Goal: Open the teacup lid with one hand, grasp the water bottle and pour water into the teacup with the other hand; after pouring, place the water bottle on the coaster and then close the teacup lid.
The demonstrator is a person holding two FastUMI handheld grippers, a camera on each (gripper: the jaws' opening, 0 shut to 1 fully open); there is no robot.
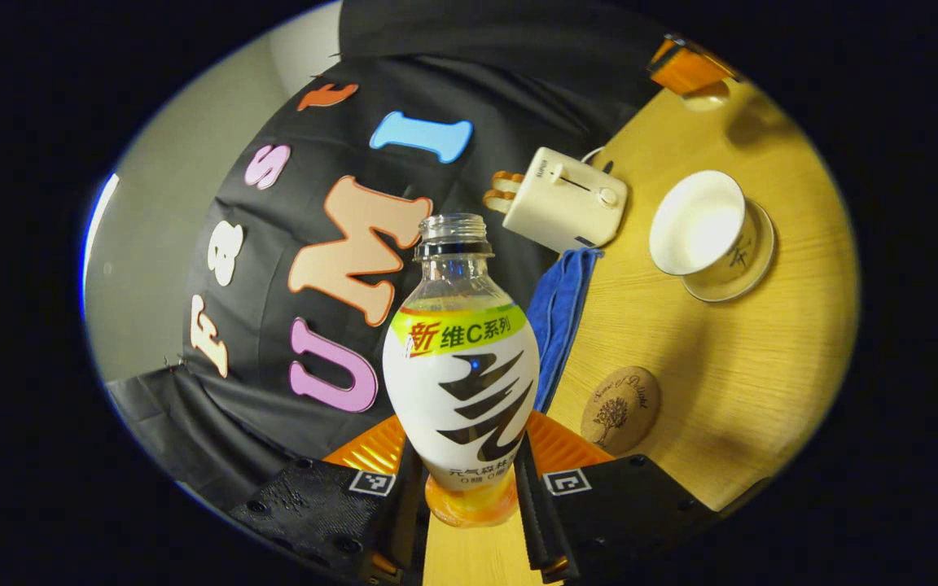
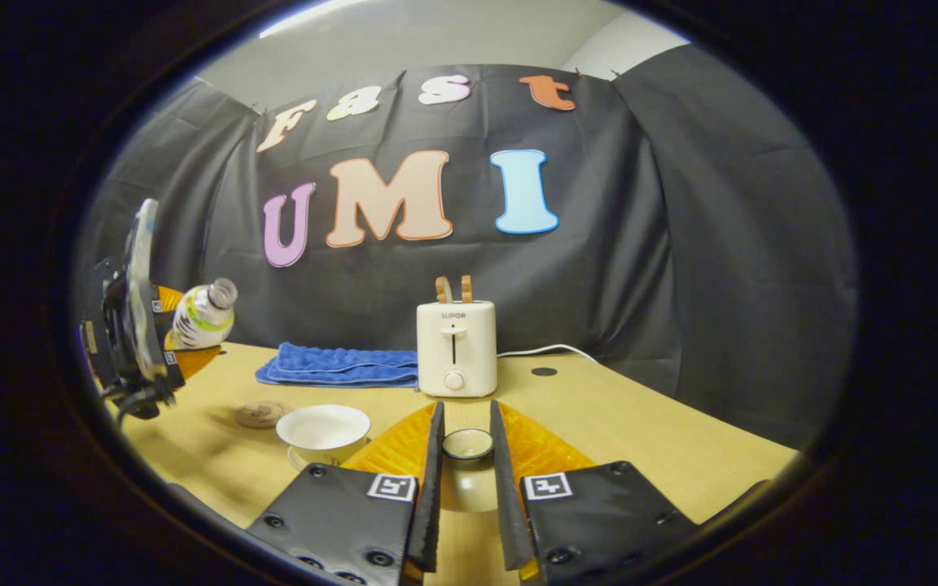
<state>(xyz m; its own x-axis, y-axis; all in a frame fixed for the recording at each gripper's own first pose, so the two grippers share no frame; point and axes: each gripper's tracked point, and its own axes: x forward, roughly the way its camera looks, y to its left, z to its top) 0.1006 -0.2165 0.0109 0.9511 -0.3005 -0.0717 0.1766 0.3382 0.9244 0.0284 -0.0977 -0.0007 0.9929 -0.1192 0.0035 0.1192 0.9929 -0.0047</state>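
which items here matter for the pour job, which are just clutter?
Job: water bottle in the left gripper, uncapped; teacup, open; lid in the right gripper; coaster.
Clutter: toaster, blue towel.

Dim, warm light; edges bowed, perhaps soft.

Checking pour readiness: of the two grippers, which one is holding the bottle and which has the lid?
The left gripper clamps the water bottle, uncapped and raised off the table. The right gripper pinches the teacup lid, away from the open teacup.
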